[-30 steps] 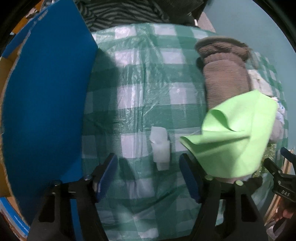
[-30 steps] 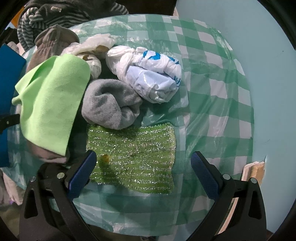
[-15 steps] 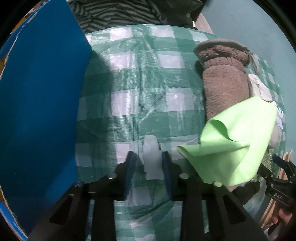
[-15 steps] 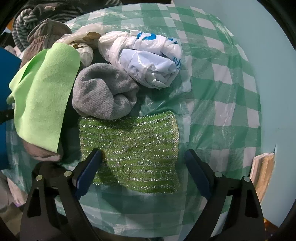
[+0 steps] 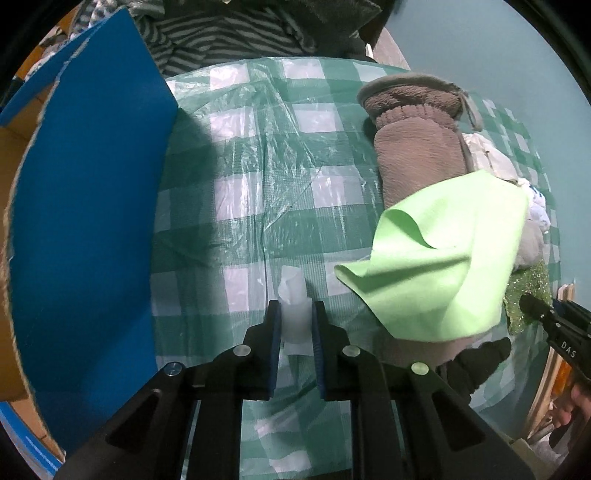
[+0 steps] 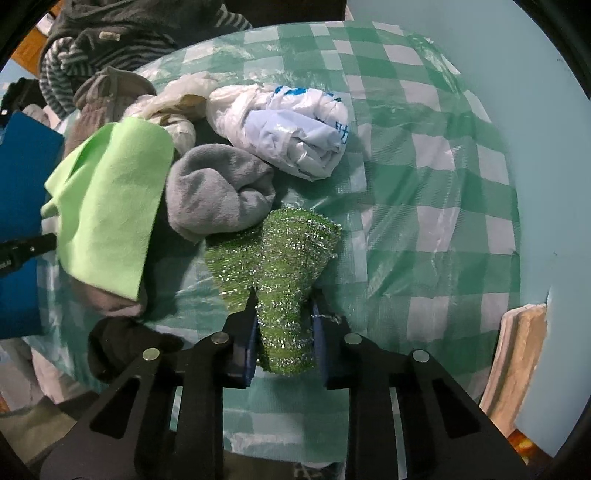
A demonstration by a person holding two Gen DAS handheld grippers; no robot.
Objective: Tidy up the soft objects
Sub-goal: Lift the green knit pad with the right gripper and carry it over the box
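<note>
In the left wrist view, my left gripper (image 5: 295, 306) points down at the checked tablecloth (image 5: 258, 166). Its jaws are closing, and the pads press on a small white soft piece (image 5: 291, 284) that sticks out past the fingertips. In the right wrist view, my right gripper (image 6: 284, 299) is shut on a sparkly green scrub cloth (image 6: 291, 243), which is bunched into a fold between the pads. Beside it lies a pile: a light green cloth (image 6: 110, 199), a grey sock (image 6: 214, 192) and a white plastic bag (image 6: 295, 133). A brown rolled towel (image 5: 417, 155) lies behind the light green cloth (image 5: 443, 266).
A blue cardboard box flap (image 5: 85, 203) stands along the left of the table. A striped garment (image 5: 221, 33) lies at the far edge. A black item (image 6: 122, 343) sits by the near edge, under the pile. The table's right edge drops to a pale blue floor (image 6: 535, 110).
Both grippers went from wide open to closed. The left one closed on the white piece. The right one came down on the flat green scrub cloth and pinched it into a raised fold.
</note>
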